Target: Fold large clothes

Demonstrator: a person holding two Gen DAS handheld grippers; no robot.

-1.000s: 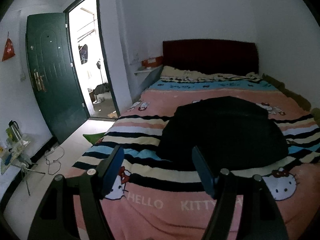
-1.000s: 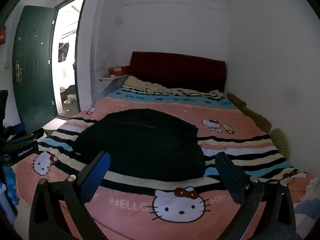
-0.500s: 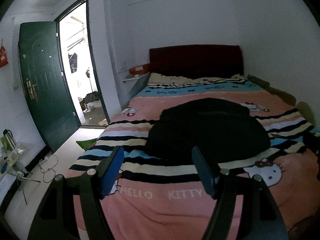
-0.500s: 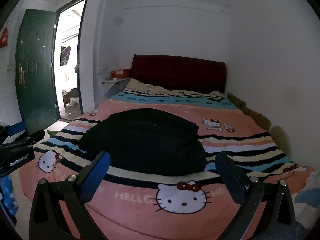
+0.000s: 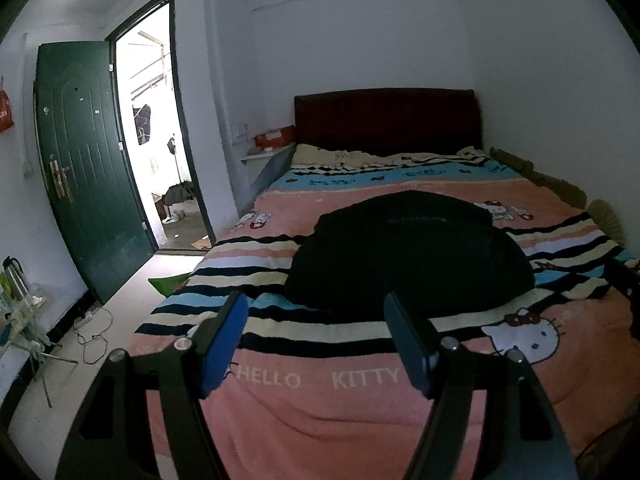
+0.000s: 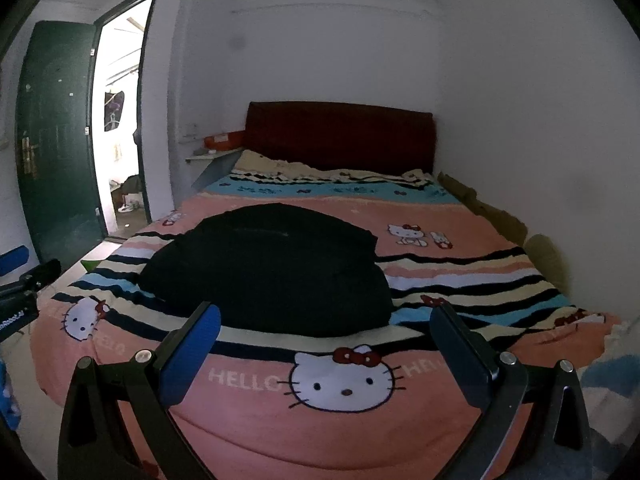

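Note:
A black garment (image 5: 408, 252) lies bunched in a rounded heap in the middle of the bed, on a pink striped Hello Kitty blanket (image 5: 304, 412). My left gripper (image 5: 314, 308) hangs open over the foot of the bed, short of the garment's near left edge, with nothing between its blue pads. In the right wrist view the same garment (image 6: 272, 268) sits left of centre on the blanket (image 6: 440, 216). My right gripper (image 6: 325, 314) stands wide open and empty before the garment's near edge. The left gripper's body (image 6: 24, 292) shows at that view's left edge.
A dark red headboard (image 5: 386, 120) backs the bed, and the right side lies along a white wall. A green door (image 5: 86, 168) stands open at the left beside a bright doorway. A small side table with a kettle (image 5: 16, 280) and floor cables (image 5: 90, 332) lie at left.
Both views have drawn back from the bed, so the garment looks smaller and farther off. In the left wrist view it has slid leftward. Both grippers stay open and empty.

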